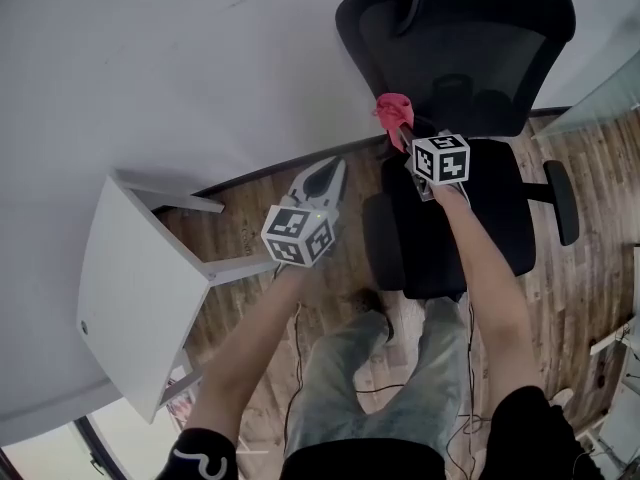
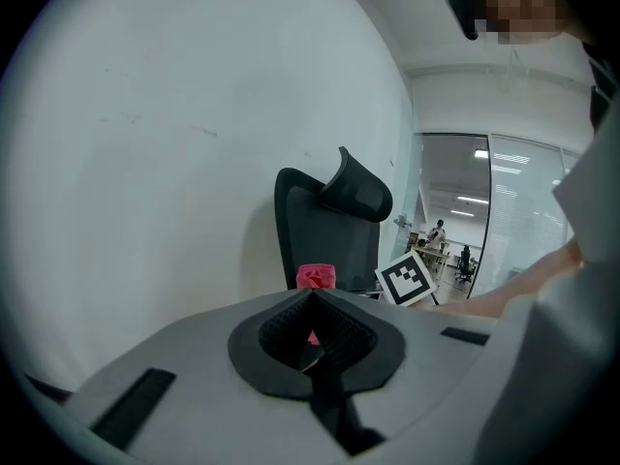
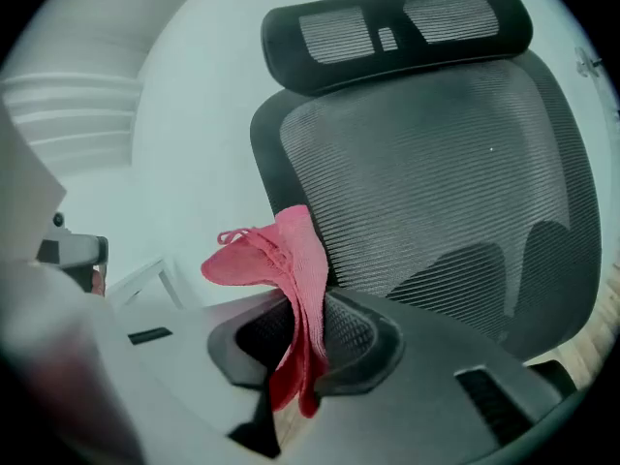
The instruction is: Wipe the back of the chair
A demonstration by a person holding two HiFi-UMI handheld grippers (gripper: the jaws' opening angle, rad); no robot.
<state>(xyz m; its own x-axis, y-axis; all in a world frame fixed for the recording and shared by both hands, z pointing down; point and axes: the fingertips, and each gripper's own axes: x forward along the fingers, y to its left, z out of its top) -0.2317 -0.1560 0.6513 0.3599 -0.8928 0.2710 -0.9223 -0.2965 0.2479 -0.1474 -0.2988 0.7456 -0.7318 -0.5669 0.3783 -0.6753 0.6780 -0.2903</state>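
Observation:
The black mesh office chair [image 1: 470,58] stands against the white wall, its backrest [image 3: 436,192] and headrest [image 3: 407,27] facing me. My right gripper [image 1: 402,133] is held over the seat's left side, just in front of the backrest's lower left. It is shut on a pink cloth [image 3: 291,279], which sticks up from the jaws in a bunch [image 1: 393,111]. My left gripper [image 1: 330,173] hangs to the left of the chair over the floor, shut with nothing in it [image 2: 312,298]. In its view the chair [image 2: 325,231] and the cloth [image 2: 314,277] lie ahead.
A white table [image 1: 130,288] stands at the left, close to the wall. The chair's armrest [image 1: 565,203] sticks out at the right. Cables lie on the wooden floor [image 1: 330,298] by my legs. A glass partition [image 2: 484,211] lies beyond the chair.

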